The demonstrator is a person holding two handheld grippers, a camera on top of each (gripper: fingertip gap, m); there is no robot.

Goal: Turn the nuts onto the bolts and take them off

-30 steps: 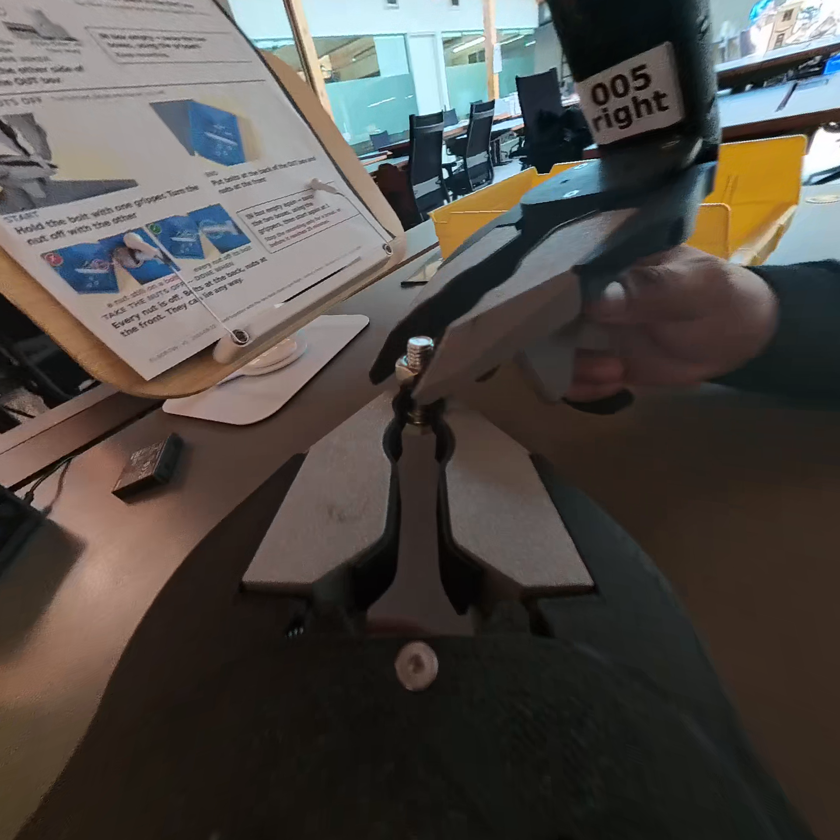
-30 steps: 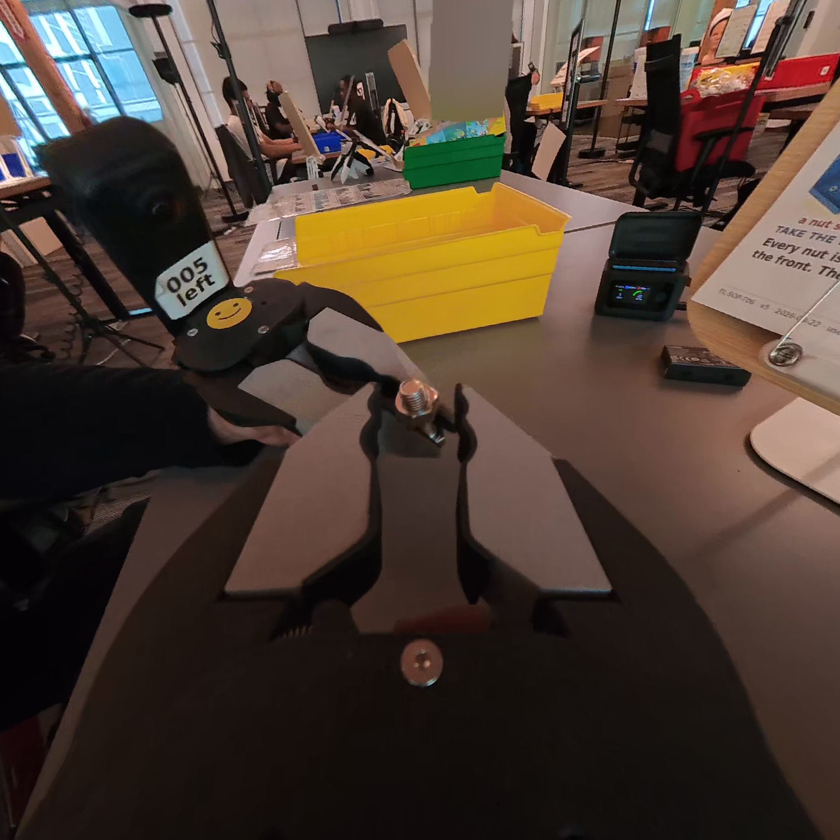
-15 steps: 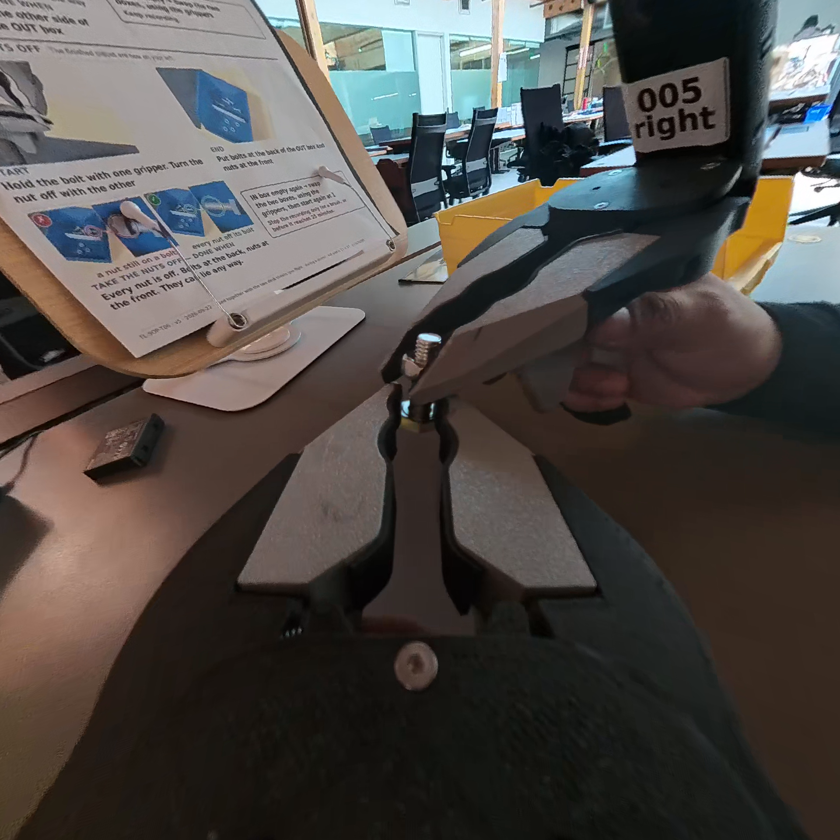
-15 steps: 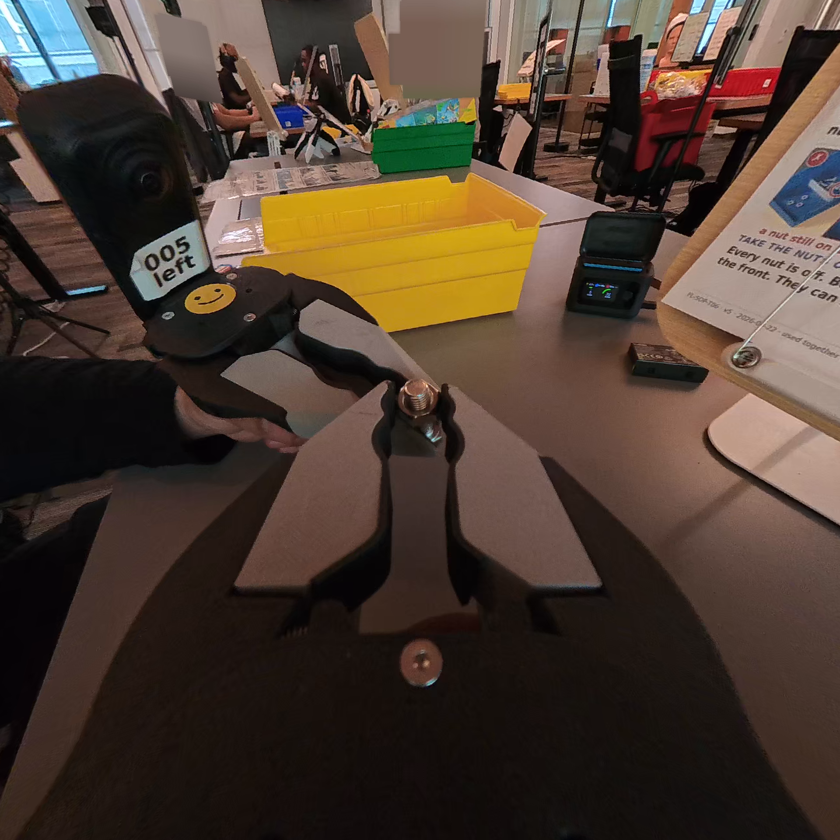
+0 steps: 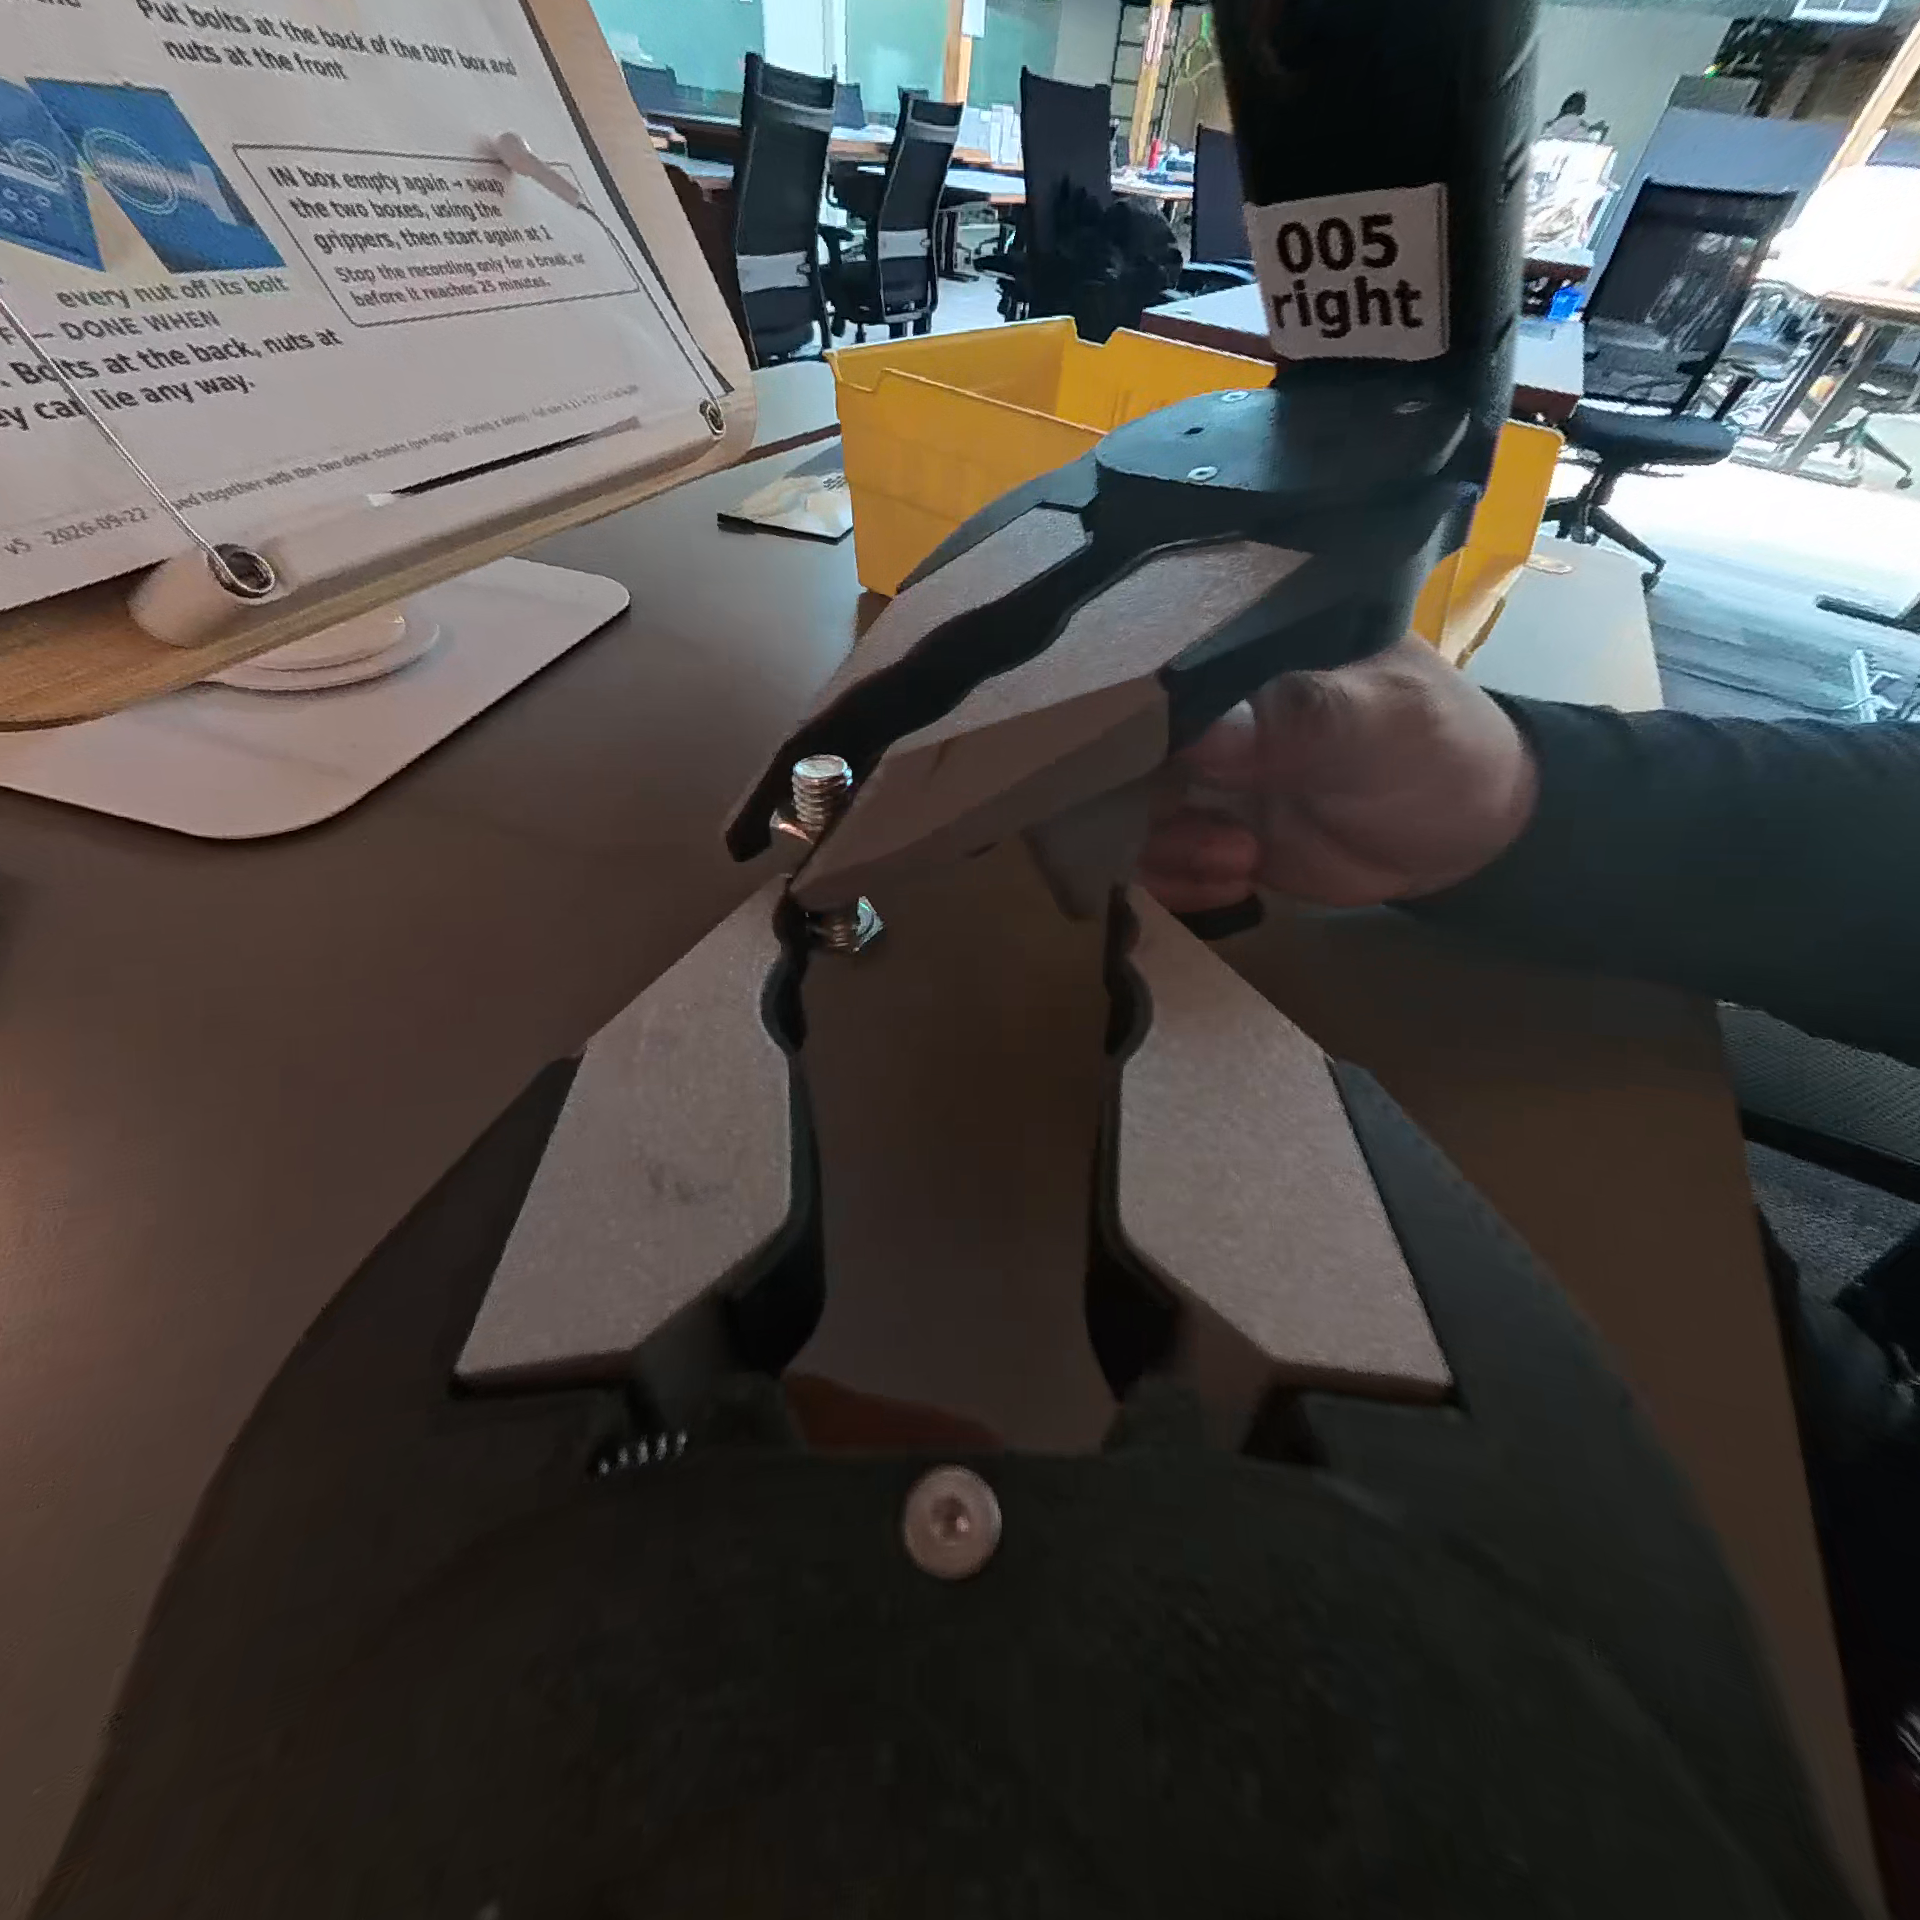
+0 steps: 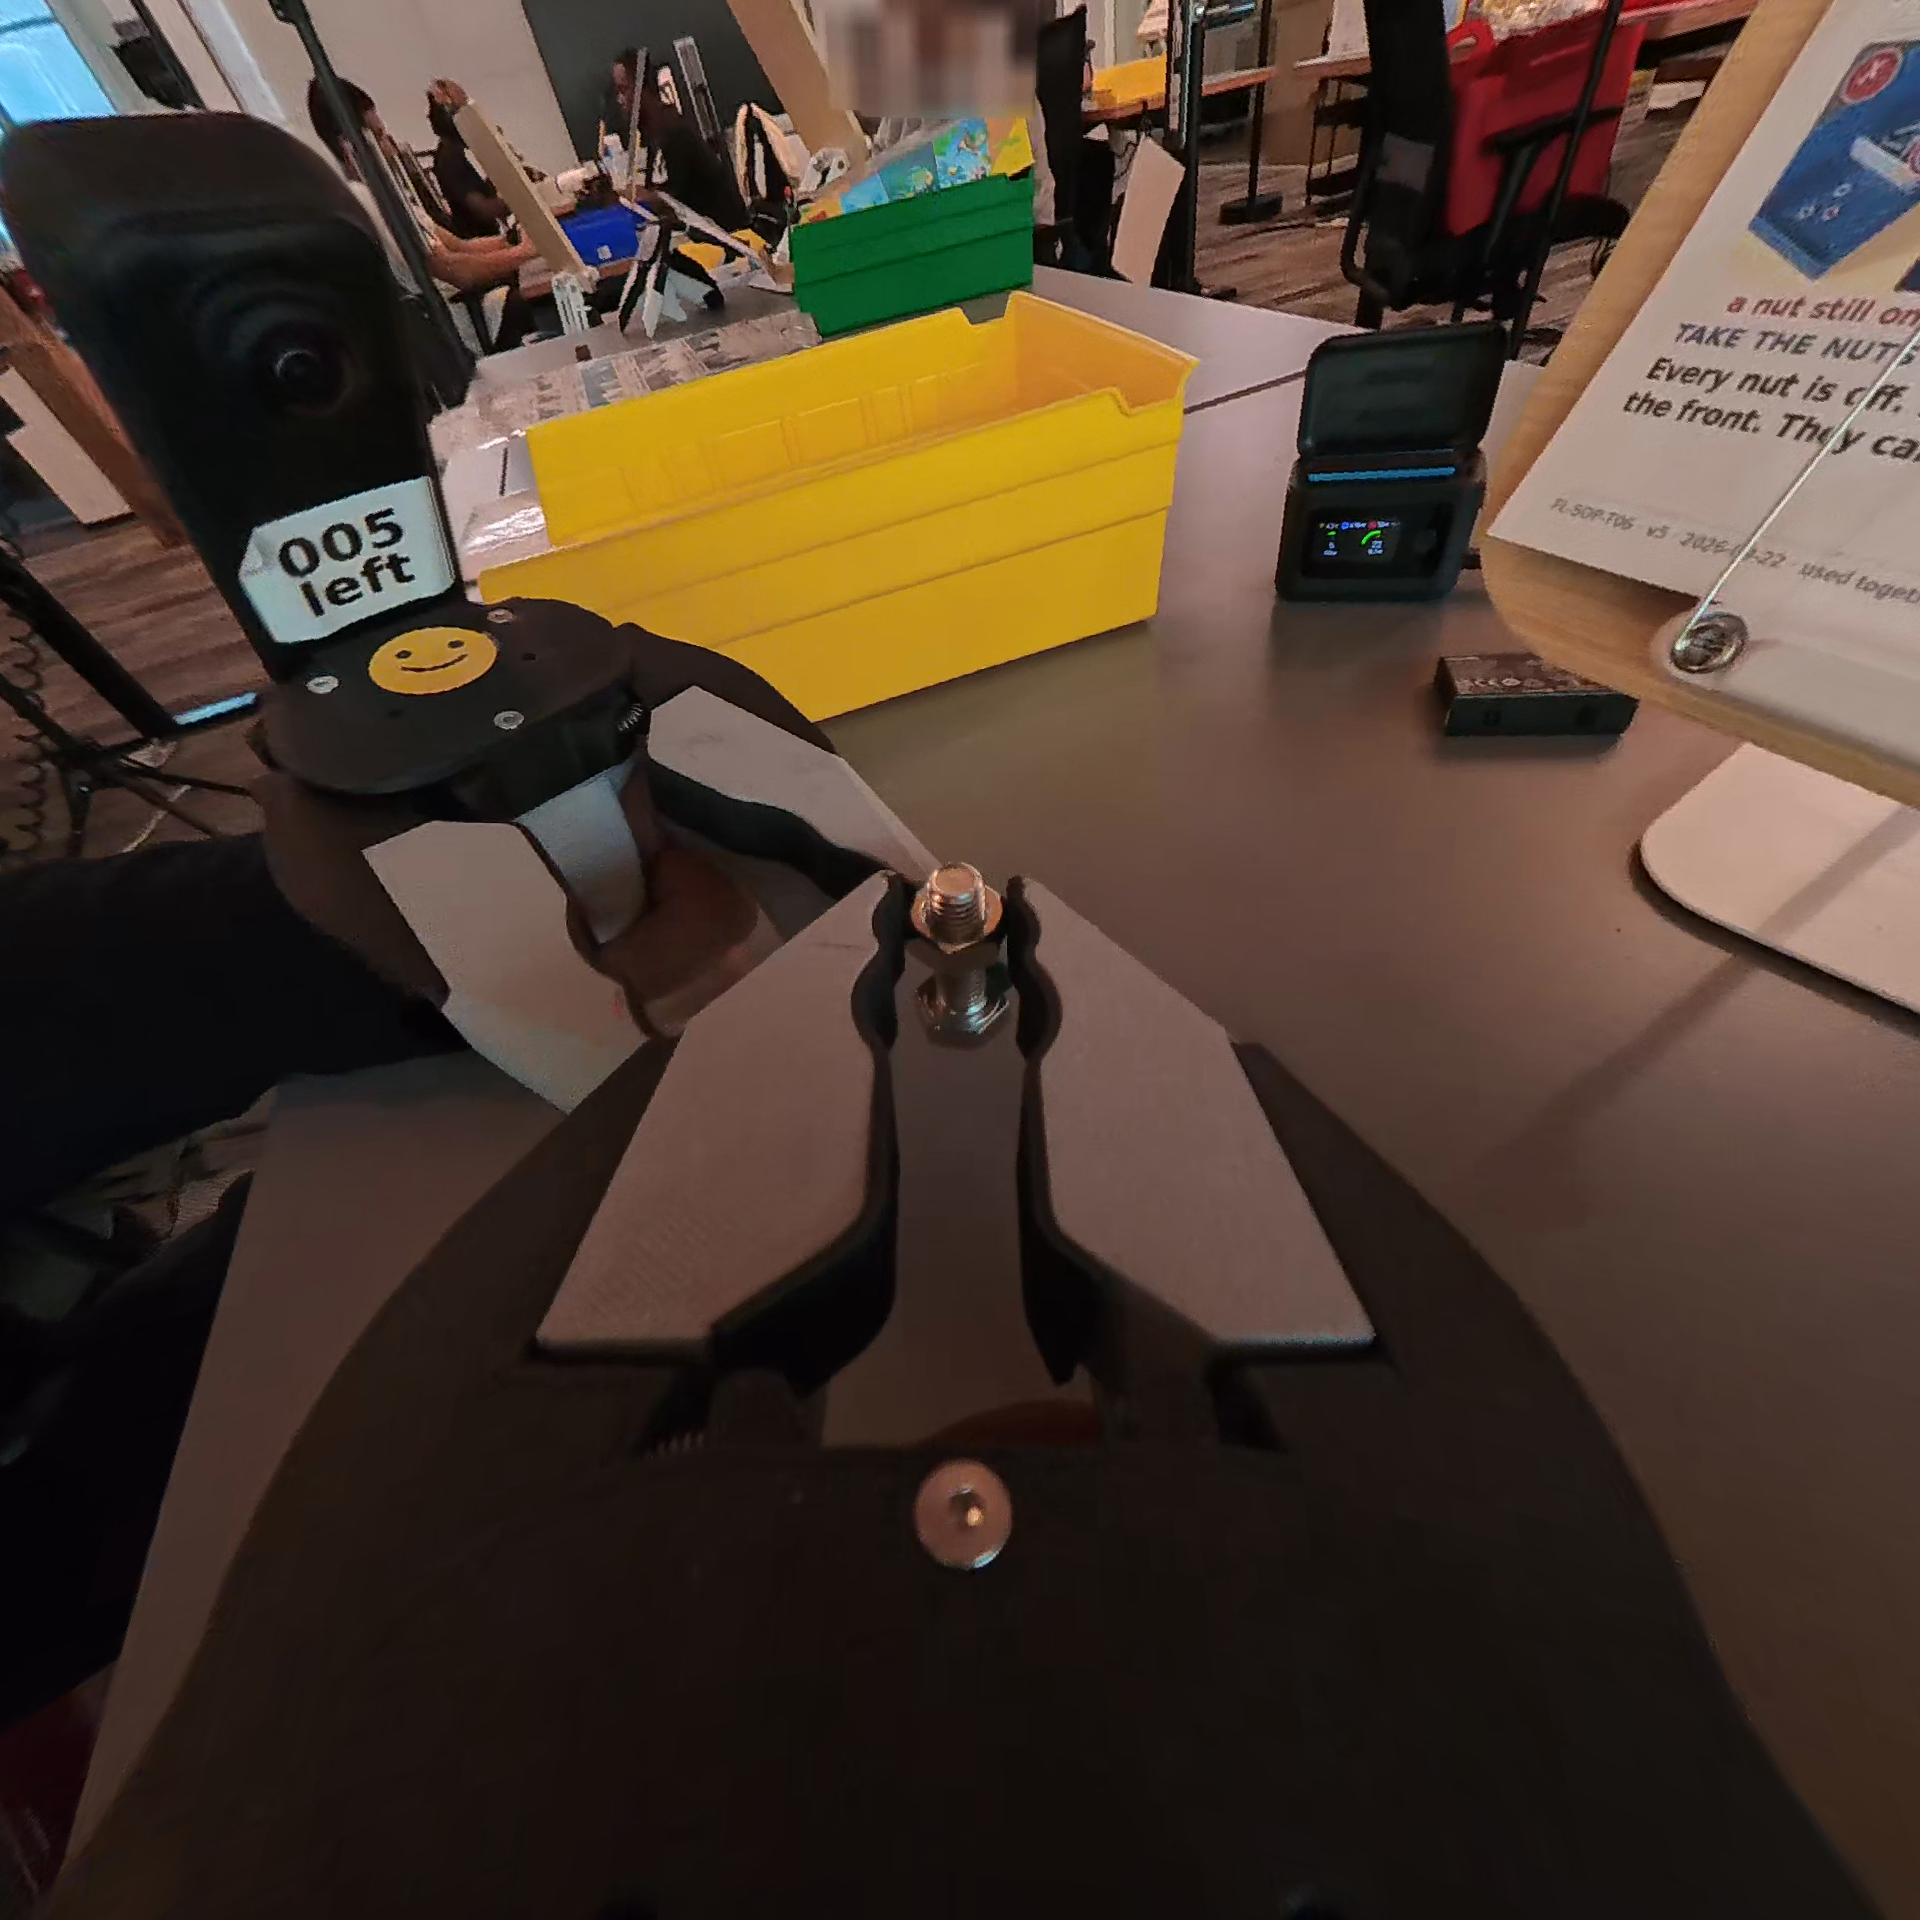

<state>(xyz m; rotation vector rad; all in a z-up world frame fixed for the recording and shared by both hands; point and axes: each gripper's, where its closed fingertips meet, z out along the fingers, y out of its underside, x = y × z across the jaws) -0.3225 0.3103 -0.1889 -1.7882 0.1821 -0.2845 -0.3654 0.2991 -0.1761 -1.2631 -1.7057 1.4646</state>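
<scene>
Bench layout taken from the bolt (image 6: 957, 940) held over its near middle.

The bolt stands upright between the right gripper (image 6: 954, 914) fingers, with the nut (image 6: 961, 912) up the thread and its head (image 5: 844, 925) below. The left gripper (image 5: 940, 940) is just left of it, spread apart. Behind the bolt on the bench (image 6: 1299, 852) sits the bin (image 6: 852, 540); right of the bin the small screen device (image 6: 1382, 488), and before that a flat block (image 6: 1532, 694). Far right stands the instruction stand (image 6: 1766, 416).
</scene>
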